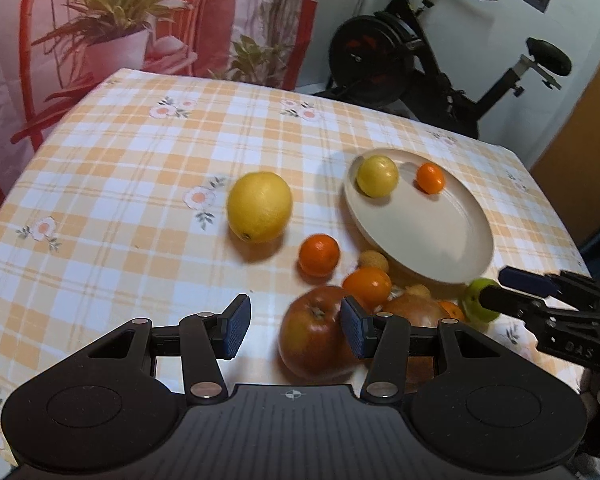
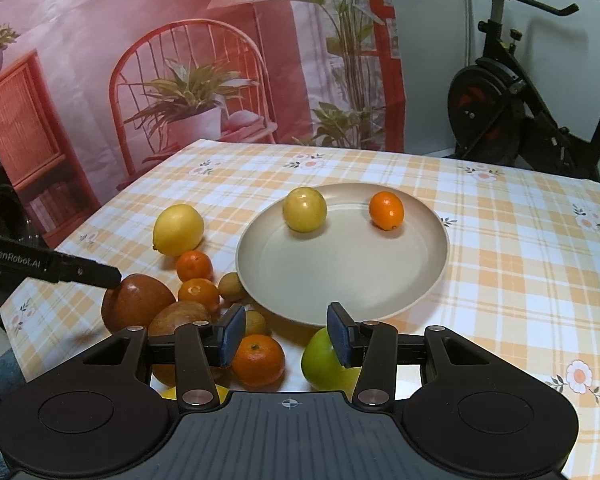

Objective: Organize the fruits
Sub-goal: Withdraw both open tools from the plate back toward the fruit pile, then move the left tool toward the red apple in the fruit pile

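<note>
Right now the green apple (image 2: 324, 364) lies just before my right gripper (image 2: 285, 336), a little to the right of its centre line and tucked against the right pad, close to the near rim of the plate (image 2: 340, 264). It is round, with no long axis to mind. Both my grippers stand wide open, empty. My left gripper (image 1: 294, 330) hovers at the red apple (image 1: 312, 332), so the right is nearer the green one. A yellow fruit (image 2: 304, 209) and small orange (image 2: 386, 211) sit on the plate.
</note>
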`<action>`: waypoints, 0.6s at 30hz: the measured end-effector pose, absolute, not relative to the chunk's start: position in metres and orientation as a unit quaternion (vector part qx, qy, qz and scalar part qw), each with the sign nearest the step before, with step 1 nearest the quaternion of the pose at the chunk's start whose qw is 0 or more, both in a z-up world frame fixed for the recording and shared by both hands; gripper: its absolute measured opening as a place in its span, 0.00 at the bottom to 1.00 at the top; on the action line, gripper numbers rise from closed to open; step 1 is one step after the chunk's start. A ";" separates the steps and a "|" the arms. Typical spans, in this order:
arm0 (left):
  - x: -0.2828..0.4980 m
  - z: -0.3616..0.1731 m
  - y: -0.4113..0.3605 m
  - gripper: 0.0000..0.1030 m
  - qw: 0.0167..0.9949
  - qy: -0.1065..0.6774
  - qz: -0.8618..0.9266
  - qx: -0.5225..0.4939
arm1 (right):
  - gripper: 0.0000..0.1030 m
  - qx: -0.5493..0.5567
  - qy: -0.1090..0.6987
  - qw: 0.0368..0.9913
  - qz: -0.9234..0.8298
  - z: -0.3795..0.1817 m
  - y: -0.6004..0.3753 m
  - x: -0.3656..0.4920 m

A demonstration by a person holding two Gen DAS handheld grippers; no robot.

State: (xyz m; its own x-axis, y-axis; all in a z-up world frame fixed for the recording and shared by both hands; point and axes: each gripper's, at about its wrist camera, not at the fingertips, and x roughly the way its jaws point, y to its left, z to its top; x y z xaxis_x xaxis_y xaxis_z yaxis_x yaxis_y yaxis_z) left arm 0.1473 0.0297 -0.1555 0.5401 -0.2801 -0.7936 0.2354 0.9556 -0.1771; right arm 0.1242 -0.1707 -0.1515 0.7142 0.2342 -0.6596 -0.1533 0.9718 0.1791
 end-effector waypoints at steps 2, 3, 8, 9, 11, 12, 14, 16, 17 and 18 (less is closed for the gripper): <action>0.146 -0.158 0.030 0.51 0.874 0.460 -0.155 -0.030 | 0.41 0.056 0.364 0.924 0.105 -0.152 -0.170 0.125; 0.145 -0.159 0.030 0.51 0.873 0.461 -0.158 -0.032 | 0.41 0.055 0.364 0.924 0.105 -0.151 -0.169 0.125; 0.146 -0.163 0.029 0.51 0.870 0.463 -0.163 -0.036 | 0.41 0.052 0.365 0.924 0.105 -0.151 -0.167 0.124; 0.147 -0.163 0.028 0.51 0.870 0.463 -0.165 -0.037 | 0.41 0.051 0.365 0.924 0.105 -0.151 -0.166 0.124; 0.148 -0.163 0.027 0.51 0.870 0.462 -0.169 -0.037 | 0.41 0.051 0.365 0.924 0.104 -0.151 -0.166 0.124; 0.149 -0.163 0.026 0.51 0.869 0.463 -0.172 -0.036 | 0.41 0.051 0.366 0.924 0.103 -0.151 -0.166 0.124; 0.150 -0.164 0.025 0.52 0.867 0.465 -0.178 -0.035 | 0.41 0.049 0.366 0.924 0.102 -0.151 -0.165 0.123; 0.150 -0.167 0.023 0.55 0.865 0.468 -0.180 -0.034 | 0.41 0.049 0.365 0.924 0.101 -0.151 -0.164 0.123; 0.150 -0.168 0.023 0.55 0.864 0.469 -0.180 -0.033 | 0.41 0.048 0.365 0.924 0.101 -0.151 -0.164 0.123; 0.150 -0.170 0.023 0.55 0.863 0.471 -0.181 -0.032 | 0.41 0.048 0.364 0.925 0.100 -0.151 -0.164 0.123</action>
State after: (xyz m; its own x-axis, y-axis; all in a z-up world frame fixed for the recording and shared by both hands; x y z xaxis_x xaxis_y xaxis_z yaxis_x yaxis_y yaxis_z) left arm 0.1504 0.0226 -0.1698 0.4906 -0.3424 -0.8013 0.2814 0.9325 -0.2261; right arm 0.1225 -0.1643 -0.1512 0.7147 0.2193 -0.6642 -0.1498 0.9755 0.1610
